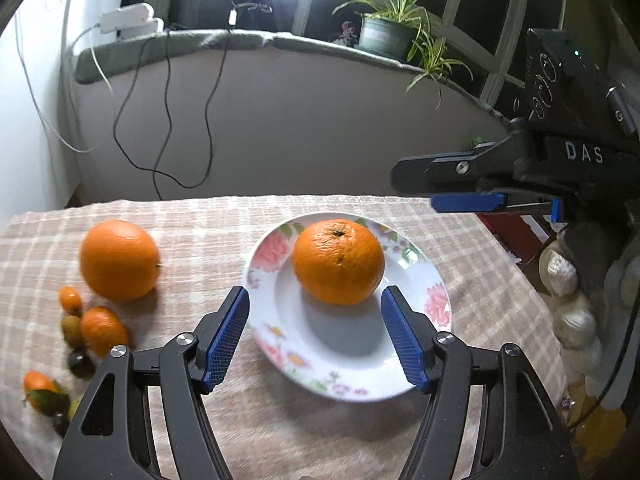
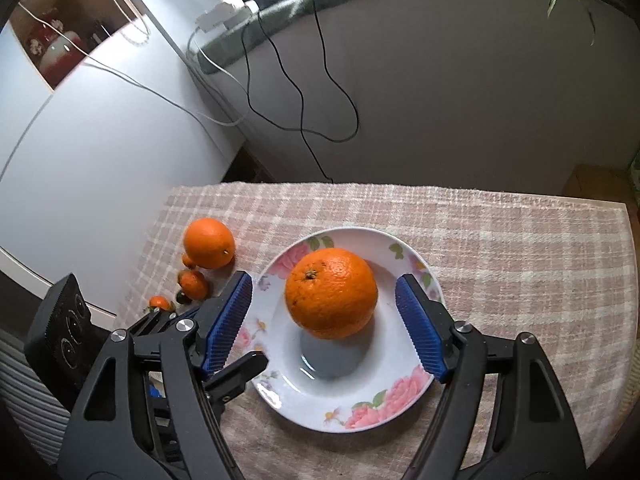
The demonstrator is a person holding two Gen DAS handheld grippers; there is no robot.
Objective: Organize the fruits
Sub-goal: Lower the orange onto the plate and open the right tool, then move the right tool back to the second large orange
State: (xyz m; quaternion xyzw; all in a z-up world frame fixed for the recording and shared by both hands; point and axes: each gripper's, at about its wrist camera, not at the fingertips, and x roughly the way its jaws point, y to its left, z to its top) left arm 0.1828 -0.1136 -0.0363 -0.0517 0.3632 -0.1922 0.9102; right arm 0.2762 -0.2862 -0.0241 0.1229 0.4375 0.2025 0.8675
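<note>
A large orange lies in a white flowered plate on the checked cloth. My left gripper hangs open over the plate's near side, its blue pads clear of the orange. My right gripper is open too, with the orange between its blue pads but apart from both. A second large orange sits left of the plate. In front of it lie a small tangerine, a kumquat and several other small fruits.
The right gripper's body and a gloved hand fill the right of the left wrist view. The cloth's far edge faces a grey wall with dangling cables. A potted plant stands on the ledge. A white cabinet stands at left.
</note>
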